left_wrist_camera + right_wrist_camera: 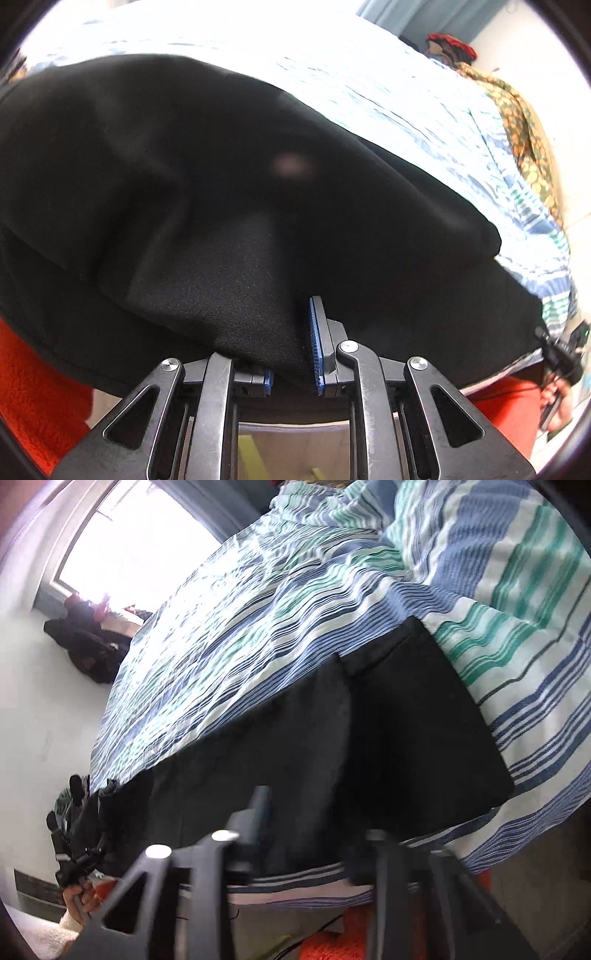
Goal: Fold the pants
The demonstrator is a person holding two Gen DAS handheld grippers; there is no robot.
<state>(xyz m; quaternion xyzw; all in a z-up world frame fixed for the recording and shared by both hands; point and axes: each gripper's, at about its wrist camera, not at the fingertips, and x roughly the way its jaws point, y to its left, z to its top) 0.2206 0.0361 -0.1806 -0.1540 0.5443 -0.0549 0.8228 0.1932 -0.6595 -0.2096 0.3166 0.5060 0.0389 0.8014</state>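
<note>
The black pants [229,177] lie across the striped bed cover [406,96] and fill the left wrist view. My left gripper [293,332] is shut on a raised fold of them; the right blue pad [317,343] shows, while cloth covers the left finger. In the right wrist view the pants [399,731] lie flat as a folded dark slab. My right gripper [306,830] is blurred at their near edge. Its jaws stand apart, with the cloth edge between them and no pad seen pressing. The left gripper [68,853] and its hand also show at that view's far left.
The striped cover [258,620] runs past the pants to a bright window [129,546], with dark clothes [88,642] below it. A patterned cloth [524,129] lies on the bed's far side. An orange fleece sleeve [33,387] is close to the left gripper.
</note>
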